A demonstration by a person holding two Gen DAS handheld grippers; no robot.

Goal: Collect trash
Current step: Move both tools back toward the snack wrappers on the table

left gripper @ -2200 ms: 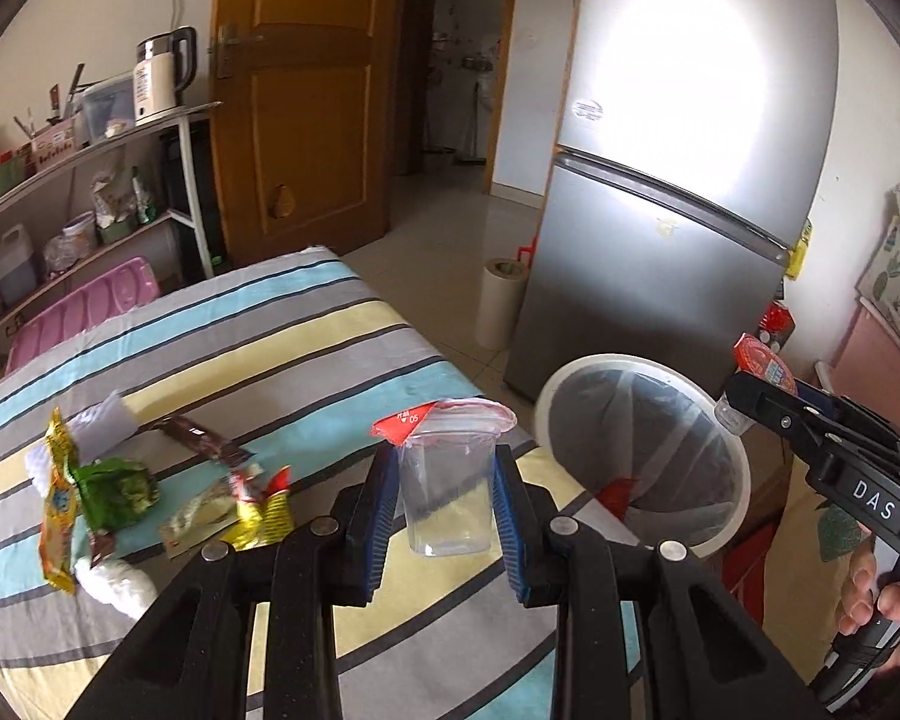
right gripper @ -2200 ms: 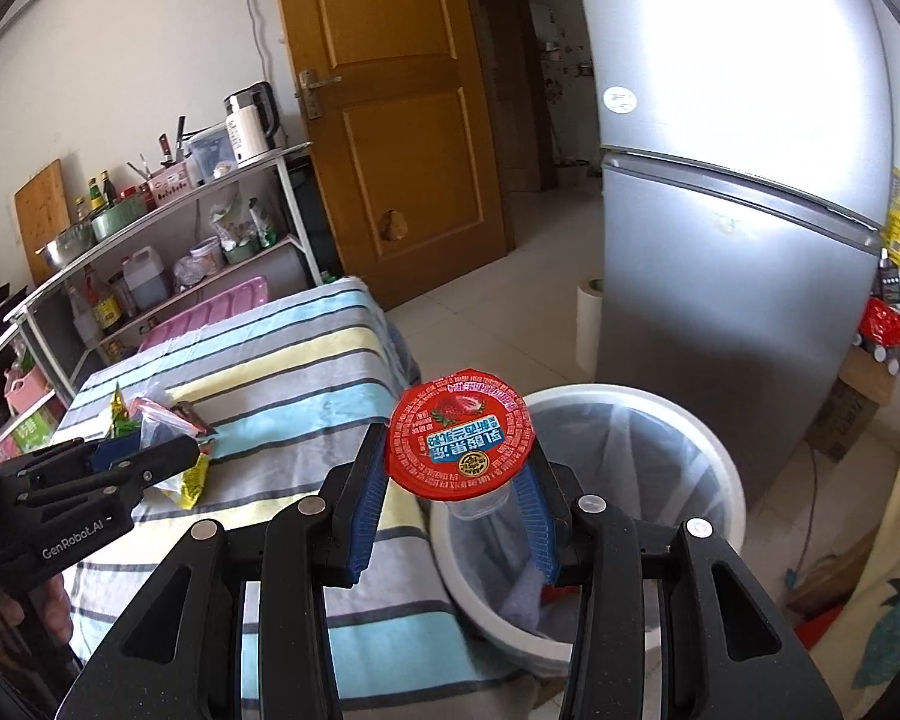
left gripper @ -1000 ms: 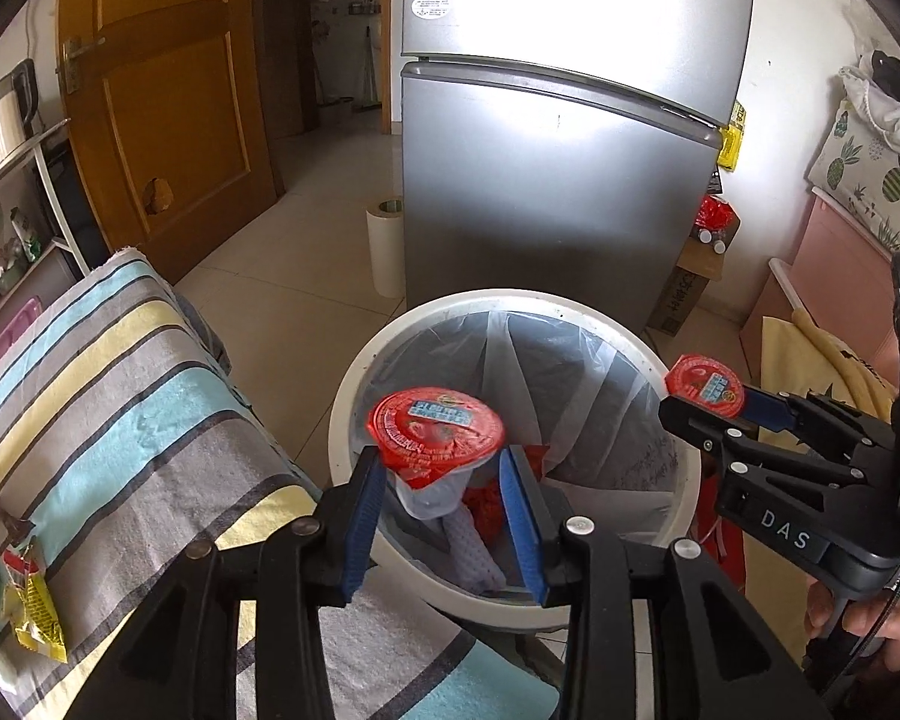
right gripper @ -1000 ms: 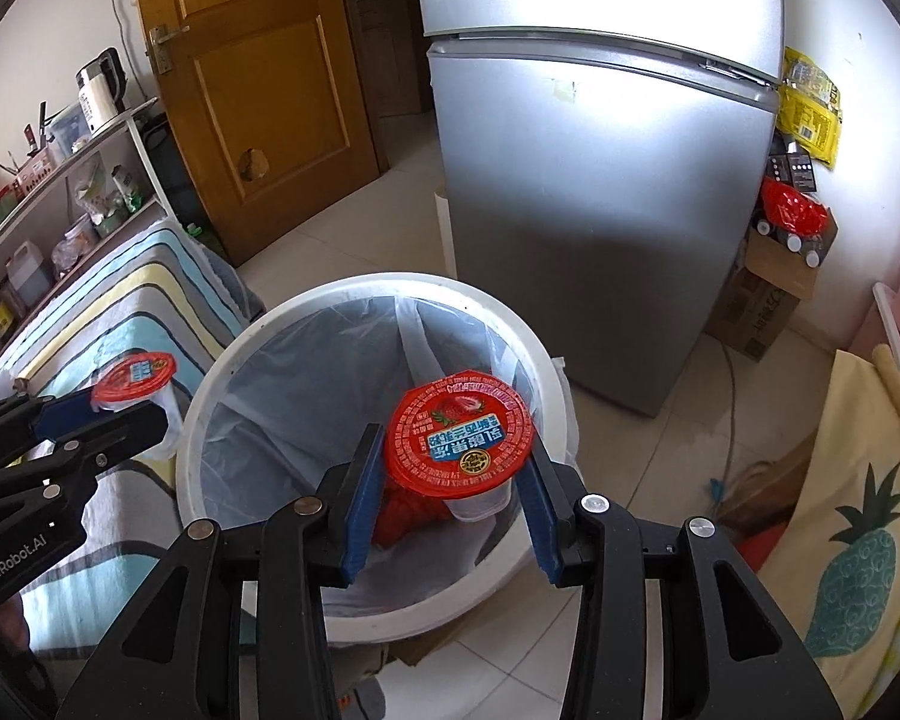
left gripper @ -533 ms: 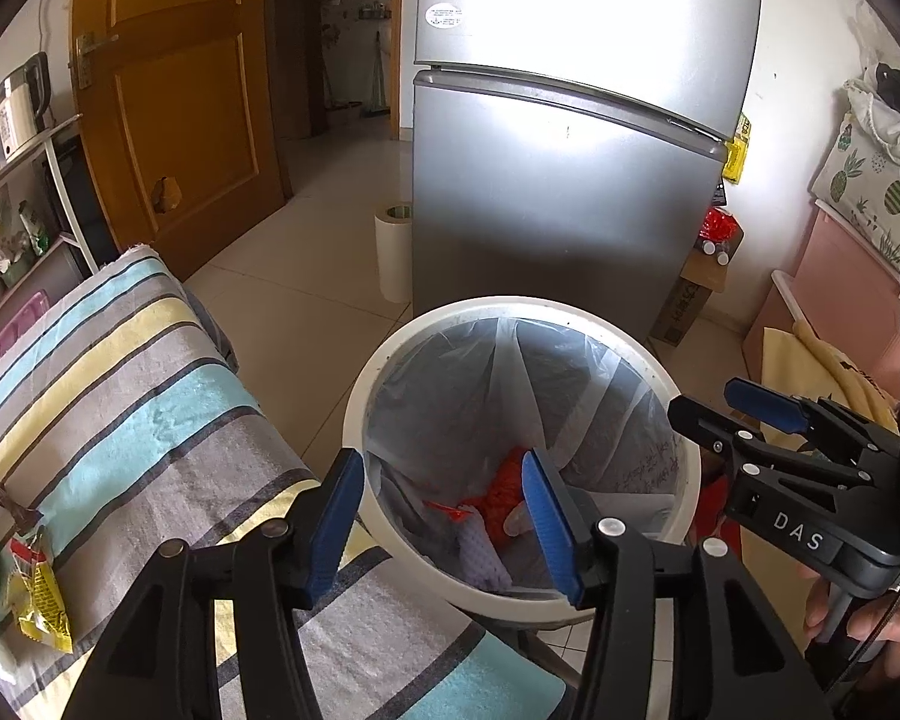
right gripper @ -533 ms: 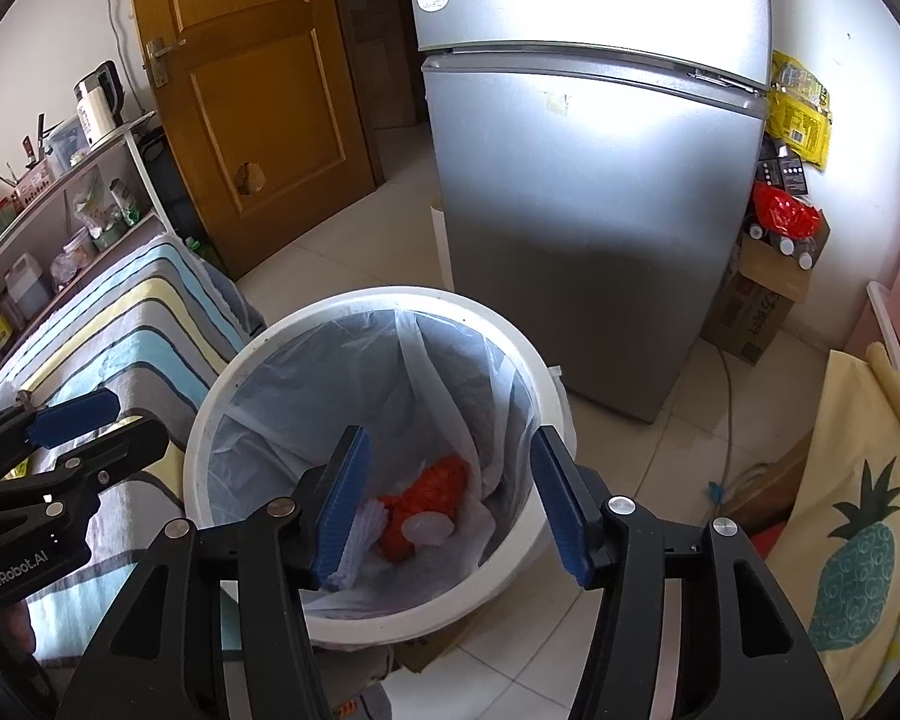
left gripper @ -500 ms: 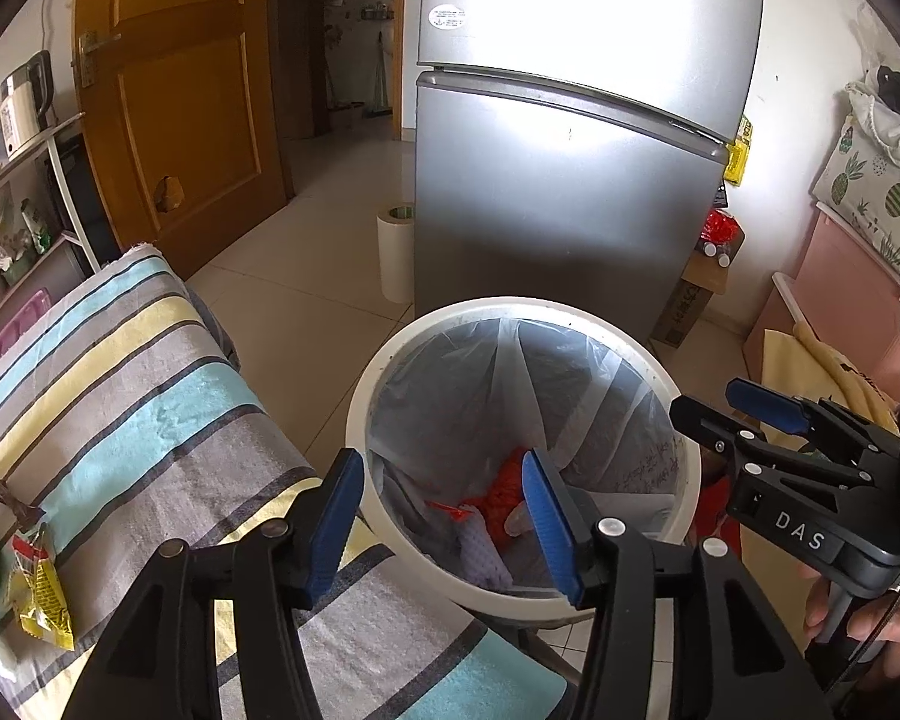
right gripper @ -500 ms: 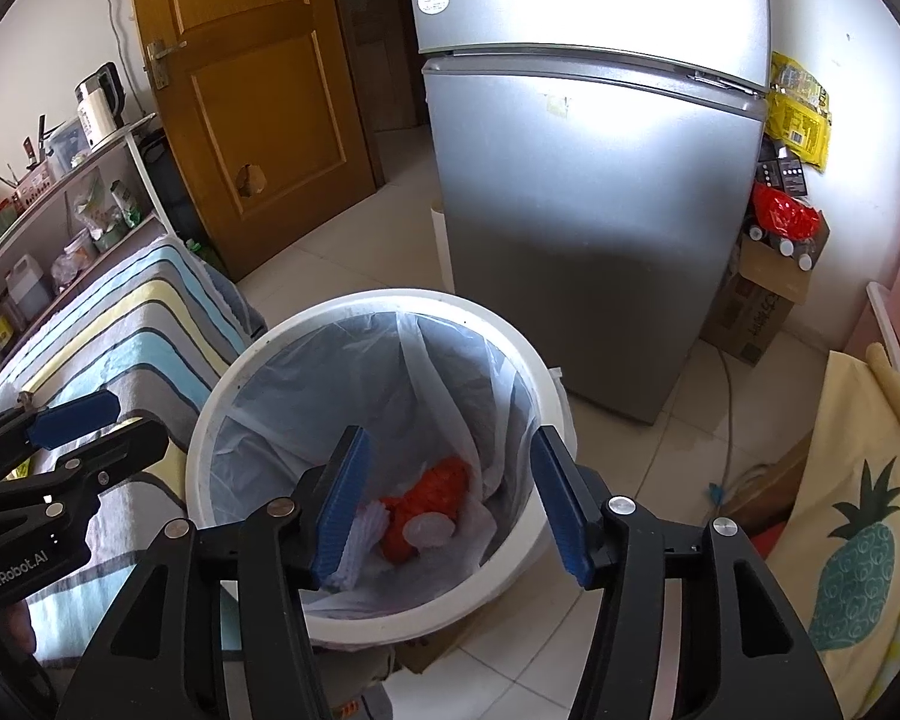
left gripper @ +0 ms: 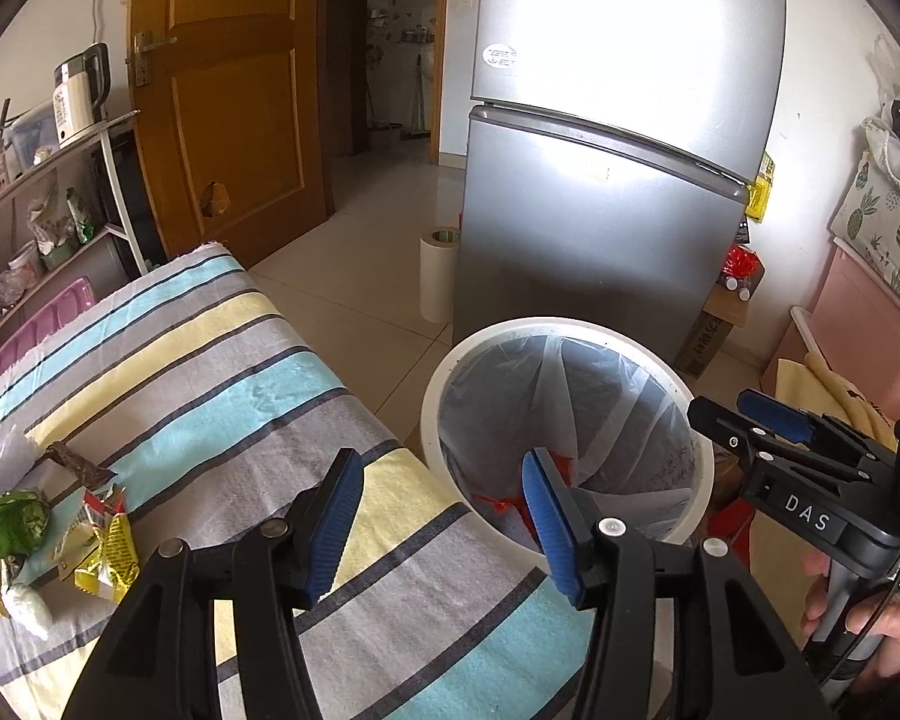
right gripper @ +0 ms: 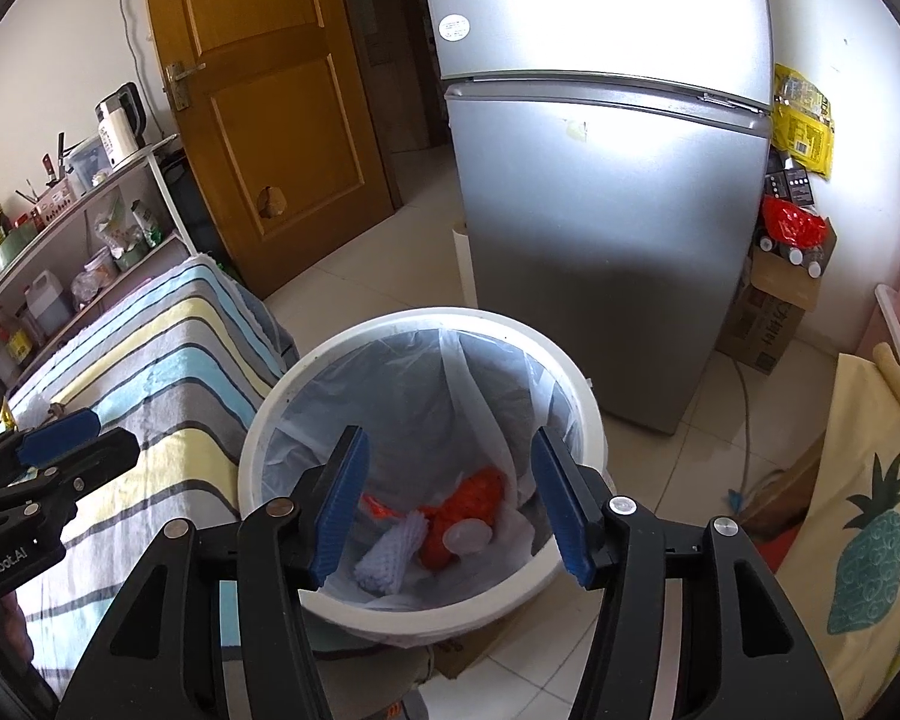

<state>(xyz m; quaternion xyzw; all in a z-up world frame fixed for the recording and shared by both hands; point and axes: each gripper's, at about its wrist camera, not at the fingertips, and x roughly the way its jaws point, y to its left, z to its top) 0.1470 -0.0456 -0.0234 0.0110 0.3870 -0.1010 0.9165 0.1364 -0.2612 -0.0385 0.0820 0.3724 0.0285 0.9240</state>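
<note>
Right wrist view: the right gripper point(right gripper: 444, 495) hangs directly above the trash bin point(right gripper: 282, 387), jaws spread wide and holding nothing. Placement over the bin mouth is the logical release position — anything let go here falls inside the liner. At the bottom of the bin lie a red-orange wrapper point(right gripper: 471, 504), a clear plastic cup point(right gripper: 467, 537) and a white foam sleeve point(right gripper: 387, 555), touching one another.

From where I stand, the left gripper point(left gripper: 441, 516) is likewise spread wide and empty. It sits over the near corner of the striped tablecloth point(left gripper: 210, 372), with its right-hand finger overlapping the bin rim at about 3 o'clock of its own view. The bin stands just beside the table edge, which keeps the carry between pickup and drop short.

Remaining trash point(left gripper: 42, 534) — yellow and green wrappers, a brown one, a white scrap — lies clustered on the cloth at 9 o'clock in the left wrist view, well apart from both grippers. Judged from this, the task is partly done; the next step is probably a return to that cluster.

Pose:
- Right gripper: pitched downward, fingers pointing into the bin; the person's hand point(left gripper: 870, 612) grips its handle at 4 o'clock in the left view.
- Left gripper: pitched less steeply, aimed across the table corner toward the refrigerator point(left gripper: 600, 192).
</note>
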